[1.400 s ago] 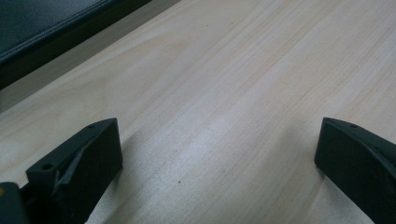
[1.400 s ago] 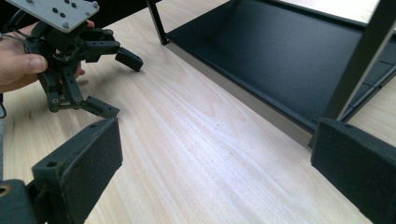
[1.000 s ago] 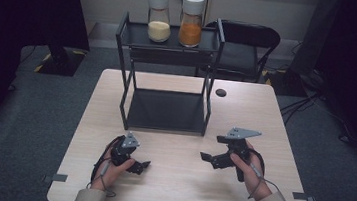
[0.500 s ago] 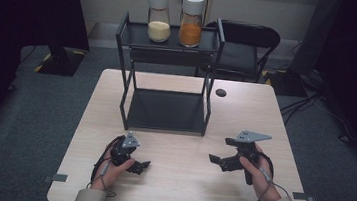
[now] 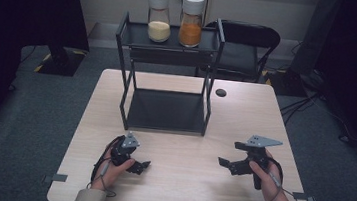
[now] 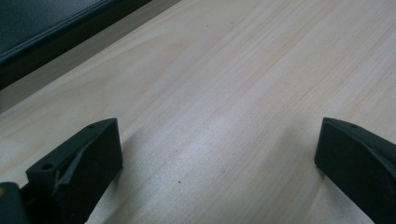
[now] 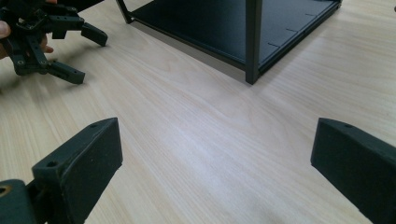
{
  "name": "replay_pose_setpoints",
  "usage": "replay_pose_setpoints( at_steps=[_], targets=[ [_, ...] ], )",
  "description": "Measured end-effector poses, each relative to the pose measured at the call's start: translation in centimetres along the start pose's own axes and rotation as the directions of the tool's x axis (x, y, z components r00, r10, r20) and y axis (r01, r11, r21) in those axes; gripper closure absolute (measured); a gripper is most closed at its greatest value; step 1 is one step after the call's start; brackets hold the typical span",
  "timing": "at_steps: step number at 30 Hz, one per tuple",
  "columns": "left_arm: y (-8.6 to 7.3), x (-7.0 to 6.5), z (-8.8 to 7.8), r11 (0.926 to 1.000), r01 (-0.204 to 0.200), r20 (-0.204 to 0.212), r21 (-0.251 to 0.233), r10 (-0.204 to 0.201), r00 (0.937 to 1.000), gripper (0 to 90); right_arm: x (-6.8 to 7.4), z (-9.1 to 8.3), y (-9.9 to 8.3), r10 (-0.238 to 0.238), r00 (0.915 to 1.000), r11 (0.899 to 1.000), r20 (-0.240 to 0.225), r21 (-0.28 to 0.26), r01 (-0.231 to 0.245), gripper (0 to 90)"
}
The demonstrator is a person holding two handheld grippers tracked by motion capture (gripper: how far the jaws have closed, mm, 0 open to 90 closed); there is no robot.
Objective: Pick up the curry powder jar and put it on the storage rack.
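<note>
In the high view the left claw (image 5: 145, 166) lies low in the lower left of the frame, held in a hand (image 5: 109, 166) that rests on the pale wooden tabletop (image 5: 182, 191); its jaws stand apart with nothing between them, and the left gripper view shows the same, one black jaw at each lower corner with bare wood grain across the middle; the dark edge of the rack's lower shelf (image 6: 42, 32) cuts the upper left corner of that view. The right claw (image 5: 221, 162) sits in the lower right of the high view, its jaws likewise spread and holding nothing, the grey three-cornered plate (image 5: 263, 140) on top; the right gripper view shows bare tabletop between its two jaws, the left claw (image 7: 91, 53) in its upper left corner, and a black post (image 7: 252, 42) of the rack at upper centre. The black two-tier rack (image 5: 165, 110) stands in the middle of the high view, well apart from both claws; on its top shelf, near the upper centre of the frame, stand two white-capped jars side by side, the pale-filled jar (image 5: 159, 15) on the left and the orange-filled jar (image 5: 191, 20) on the right. A small dark disc (image 5: 220, 92) lies on the tabletop just right of the rack; a black chair (image 5: 244, 49) stands behind the tabletop.
</note>
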State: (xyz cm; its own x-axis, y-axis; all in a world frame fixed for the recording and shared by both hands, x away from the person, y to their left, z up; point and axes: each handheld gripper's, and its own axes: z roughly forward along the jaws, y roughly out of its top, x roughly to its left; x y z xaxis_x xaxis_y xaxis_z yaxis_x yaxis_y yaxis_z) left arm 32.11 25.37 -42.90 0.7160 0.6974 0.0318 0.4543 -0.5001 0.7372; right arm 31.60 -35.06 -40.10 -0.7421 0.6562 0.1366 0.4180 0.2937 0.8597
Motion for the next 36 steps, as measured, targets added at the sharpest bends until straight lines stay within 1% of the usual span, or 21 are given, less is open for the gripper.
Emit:
replay_pose_setpoints(
  at_steps=[12, 21, 36],
  targets=[
    [0.0, 0.0, 0.0, 1.0000, 0.000, 0.000, 0.000, 0.000, 1.0000, 0.2, -0.6, -1.2, -1.7, 0.020, 0.9996, 1.000, 0.019, -0.001, -0.020, 1.2],
    [0.0, 0.0, 0.0, 1.0000, 0.000, 0.000, 0.000, 0.000, 1.0000, 0.2, -1.4, -2.4, -3.2, 0.045, 0.9979, 0.999, 0.047, 0.002, -0.045, 1.1],
    [0.0, 0.0, 0.0, 1.0000, 0.000, 0.000, 0.000, 0.000, 1.0000, 0.2, -2.1, -4.1, -4.6, 0.061, 0.9950, 0.998, 0.080, 0.008, -0.062, 1.2]
  ],
)
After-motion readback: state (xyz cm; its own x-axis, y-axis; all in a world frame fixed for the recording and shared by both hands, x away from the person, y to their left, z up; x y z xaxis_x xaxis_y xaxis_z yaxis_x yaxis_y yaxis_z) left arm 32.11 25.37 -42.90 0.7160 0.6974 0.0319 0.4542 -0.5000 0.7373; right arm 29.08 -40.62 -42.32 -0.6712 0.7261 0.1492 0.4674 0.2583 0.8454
